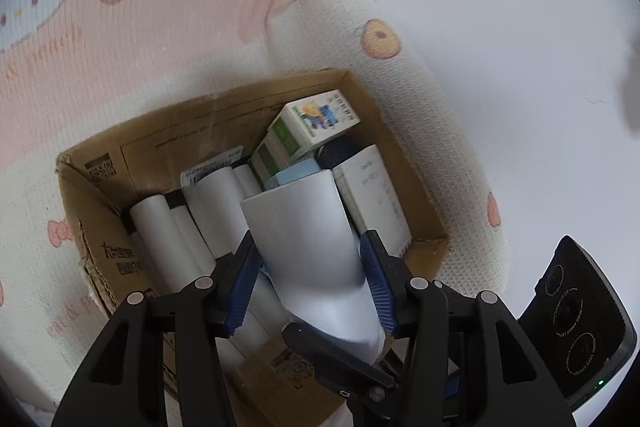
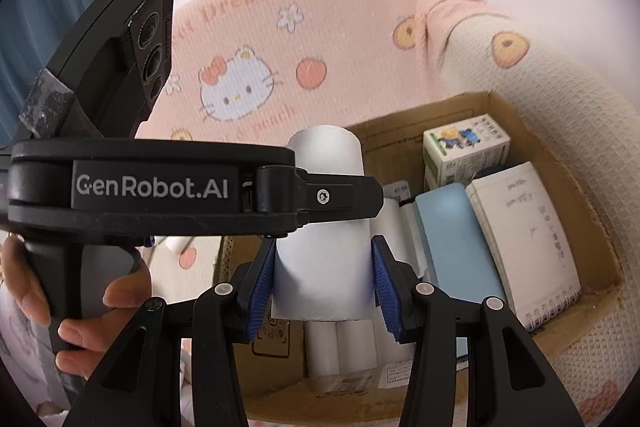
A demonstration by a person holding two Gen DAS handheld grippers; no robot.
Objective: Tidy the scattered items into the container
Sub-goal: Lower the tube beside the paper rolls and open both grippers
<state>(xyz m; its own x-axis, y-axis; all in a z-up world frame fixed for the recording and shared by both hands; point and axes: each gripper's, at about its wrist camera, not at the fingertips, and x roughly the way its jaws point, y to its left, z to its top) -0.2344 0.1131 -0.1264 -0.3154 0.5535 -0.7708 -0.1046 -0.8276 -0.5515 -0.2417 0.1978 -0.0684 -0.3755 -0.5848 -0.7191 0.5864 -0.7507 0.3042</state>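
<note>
Two grippers were on one thing at this point. The tall white paper roll (image 1: pixel 296 211) sat between the blue-padded fingers of the left gripper (image 1: pixel 310 233), and in the right wrist view the same roll (image 2: pixel 324 155) also stood between the fingers of the right gripper (image 2: pixel 324 239). The two pairs crossed each other. Both pairs looked pressed up against the roll's sides with no gap I could make out, so I'd call it a double grip, though I couldn't tell which one was carrying the weight.

The roll hung roughly upright over the near-left part of the brown cardboard box (image 1: pixel 200 107). Below it a bunch of other white rolls (image 1: pixel 160 227) were lying flat. The right side of the box was already packed with a small green-and-white carton (image 1: pixel 316 119), a light blue flat case (image 2: pixel 456 239) and a white spiral notebook (image 2: pixel 528 227). The box itself sat on a pink cartoon-cat quilted cover (image 1: pixel 160 7).

My read was that this was the drop-in step for the roll, with most of the tidying already done. The next move probably called for one gripper to let go first. Then the roll would need tipping flat and lowering next to the other rolls, because standing up it would poke out over the rim.
</note>
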